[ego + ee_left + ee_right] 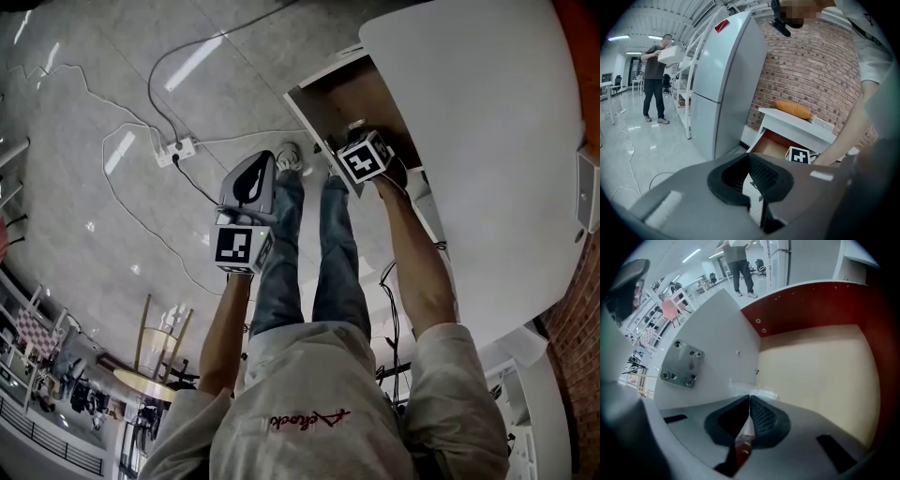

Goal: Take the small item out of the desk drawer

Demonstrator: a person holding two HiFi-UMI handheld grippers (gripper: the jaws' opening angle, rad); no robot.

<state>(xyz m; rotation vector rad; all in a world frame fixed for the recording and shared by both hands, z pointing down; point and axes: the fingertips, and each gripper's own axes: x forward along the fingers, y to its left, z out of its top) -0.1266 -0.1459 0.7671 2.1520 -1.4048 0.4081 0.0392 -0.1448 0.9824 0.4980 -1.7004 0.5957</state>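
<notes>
The right gripper [749, 404] had its jaws pinched on a thin clear packet [761, 391] inside the drawer [811, 366]. It would best lift straight up, grip firm, clear of the drawer's wall. The left gripper [749, 158] hung outside the drawer, jaws closed and empty.

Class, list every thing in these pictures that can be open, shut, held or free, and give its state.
drawer: pulled open.
right gripper: shut on the small clear packet, inside the drawer.
small clear packet: pinched in the right gripper, not yet out of the drawer.
left gripper: shut, empty, outside the drawer.
fridge: doors closed.
</notes>
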